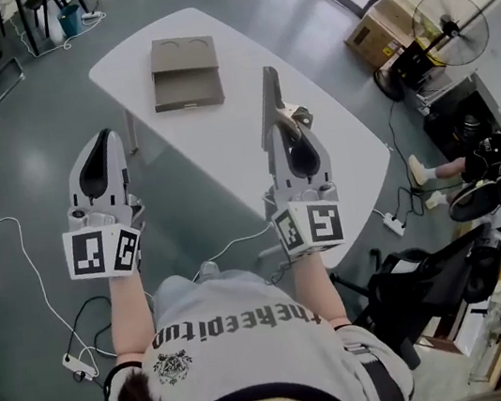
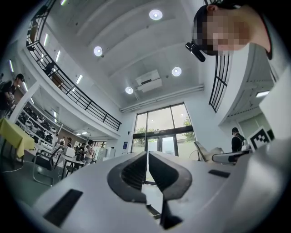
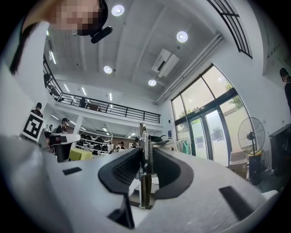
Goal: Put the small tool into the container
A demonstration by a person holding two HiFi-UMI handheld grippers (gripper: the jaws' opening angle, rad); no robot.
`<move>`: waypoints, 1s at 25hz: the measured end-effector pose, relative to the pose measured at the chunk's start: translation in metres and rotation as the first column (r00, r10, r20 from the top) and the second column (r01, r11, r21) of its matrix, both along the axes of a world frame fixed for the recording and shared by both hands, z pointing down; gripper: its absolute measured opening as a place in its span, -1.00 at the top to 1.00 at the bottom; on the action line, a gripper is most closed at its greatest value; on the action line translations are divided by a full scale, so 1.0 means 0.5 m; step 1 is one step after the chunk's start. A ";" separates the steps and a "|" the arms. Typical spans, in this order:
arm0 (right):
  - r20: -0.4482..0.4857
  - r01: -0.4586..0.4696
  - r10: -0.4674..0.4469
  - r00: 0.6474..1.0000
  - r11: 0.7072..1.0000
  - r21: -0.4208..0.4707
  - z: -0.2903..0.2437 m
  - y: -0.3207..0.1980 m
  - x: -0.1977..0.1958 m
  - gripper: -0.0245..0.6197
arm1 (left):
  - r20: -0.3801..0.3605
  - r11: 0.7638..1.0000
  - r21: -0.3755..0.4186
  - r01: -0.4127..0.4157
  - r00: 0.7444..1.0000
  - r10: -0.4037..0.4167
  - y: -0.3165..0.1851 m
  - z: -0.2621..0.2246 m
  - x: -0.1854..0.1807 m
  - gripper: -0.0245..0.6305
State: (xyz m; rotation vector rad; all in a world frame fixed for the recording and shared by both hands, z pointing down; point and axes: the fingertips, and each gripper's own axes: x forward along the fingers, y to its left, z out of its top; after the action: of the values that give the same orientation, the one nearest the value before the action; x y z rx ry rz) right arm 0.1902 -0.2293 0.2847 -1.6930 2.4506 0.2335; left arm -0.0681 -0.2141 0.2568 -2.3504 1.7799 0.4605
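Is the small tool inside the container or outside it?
Outside. The right claw is shut on the small tool, and the container lies apart from it on the table.

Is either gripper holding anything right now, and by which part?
The right gripper clamps a slim grey metal tool with a spring around its middle, its tip sticking out ahead. The left gripper holds nothing.

Your tool [image 3: 143, 134]: bare bright metal, glossy, with a wire spring. Right gripper [image 3: 145, 159] and left gripper [image 2: 146, 166]: smooth matt pale plastic, with dark ribbed pads [image 3: 123, 172]. Container [image 1: 184, 72]: matt brown, card-like. Surface [image 1: 222, 142]: smooth white. Floor [image 1: 24, 156]: grey, glossy.
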 end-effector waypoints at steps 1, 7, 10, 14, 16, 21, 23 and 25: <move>0.003 0.002 -0.002 1.000 1.000 0.000 0.002 -0.008 0.006 0.64 | 0.001 1.000 -0.001 0.002 1.000 -0.002 -0.005 0.002 0.007 0.88; 0.022 0.013 -0.012 1.000 1.000 -0.013 0.021 -0.054 0.013 0.64 | 0.021 1.000 -0.013 0.017 1.000 -0.017 -0.044 0.010 0.010 0.88; 0.018 0.014 -0.014 1.000 1.000 -0.020 0.031 -0.077 0.010 0.64 | 0.019 1.000 -0.020 0.017 1.000 -0.017 -0.072 0.017 0.010 0.88; 0.014 -0.001 0.001 1.000 1.000 -0.029 0.040 -0.122 0.012 0.64 | 0.014 1.000 -0.025 -0.008 1.000 0.008 -0.126 0.026 0.015 0.88; 0.014 -0.008 0.009 1.000 0.999 -0.031 0.043 -0.147 0.008 0.64 | 0.017 1.000 -0.027 -0.016 1.000 0.017 -0.154 0.029 0.012 0.88; 0.003 -0.015 0.015 1.000 0.999 -0.038 0.049 -0.232 -0.025 0.64 | 0.017 0.999 -0.033 -0.018 1.000 0.019 -0.241 0.033 -0.022 0.88; 0.003 -0.019 0.019 1.000 0.999 -0.041 0.051 -0.274 -0.045 0.64 | 0.017 0.999 -0.039 -0.020 1.000 0.021 -0.285 0.037 -0.044 0.88; -0.001 -0.024 0.024 1.000 0.999 -0.044 0.052 -0.314 -0.067 0.64 | 0.017 0.999 -0.042 -0.024 1.000 0.025 -0.328 0.038 -0.067 0.88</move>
State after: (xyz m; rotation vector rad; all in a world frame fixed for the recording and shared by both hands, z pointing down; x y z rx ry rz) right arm 0.1570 -0.3866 0.3108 -1.7413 2.4542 0.1834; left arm -0.1016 -0.3782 0.2756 -2.3992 1.7712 0.4087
